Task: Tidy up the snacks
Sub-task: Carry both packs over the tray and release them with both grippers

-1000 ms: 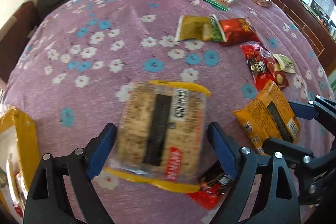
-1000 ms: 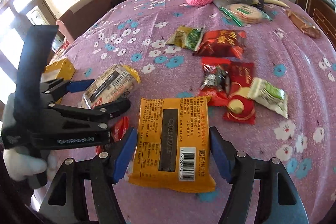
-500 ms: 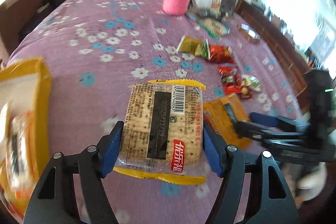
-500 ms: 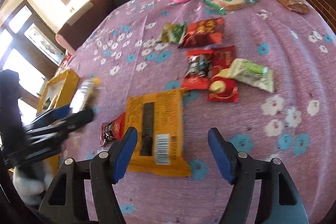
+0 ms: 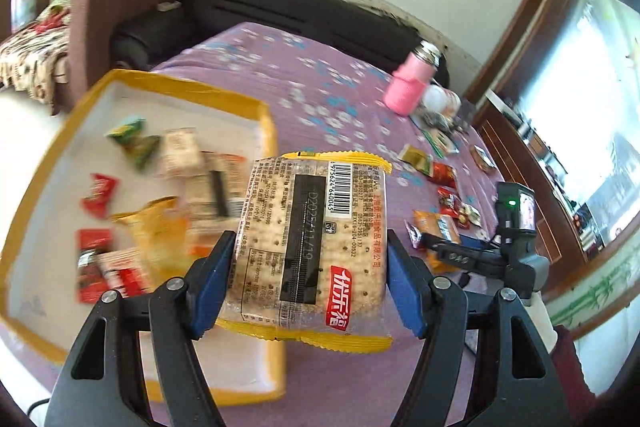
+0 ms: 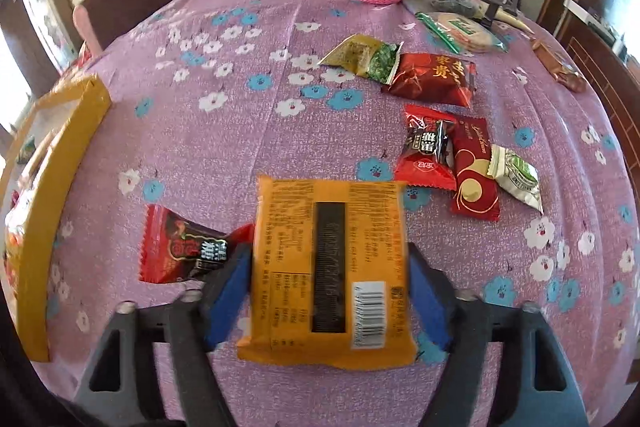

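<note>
In the left wrist view, a clear cracker packet (image 5: 310, 243) with yellow ends is being clamped between the blue pads of the left gripper (image 5: 308, 283), and it is being held in the air above the near right corner of a yellow box (image 5: 269, 131). Several snacks are lying inside this box, blurred: green packets (image 5: 134, 141), red candies (image 5: 100, 189) and some pale cracker packs (image 5: 188, 157). The box is resting on a purple flowered tablecloth (image 5: 320, 87). A pink bottle (image 5: 410, 89) is standing further back, and the right gripper (image 5: 452, 251) is seen at the right over an orange packet (image 5: 438, 227).

In the right wrist view, the orange packet (image 6: 326, 267) is being gripped at its two long sides by the pads of the right gripper (image 6: 328, 291); whether it is lifted from the cloth cannot be told. A red candy (image 6: 182, 247) is lying just beside it on the left. Other snacks (image 6: 452, 155) are scattered well apart, beyond and to the right.
</note>
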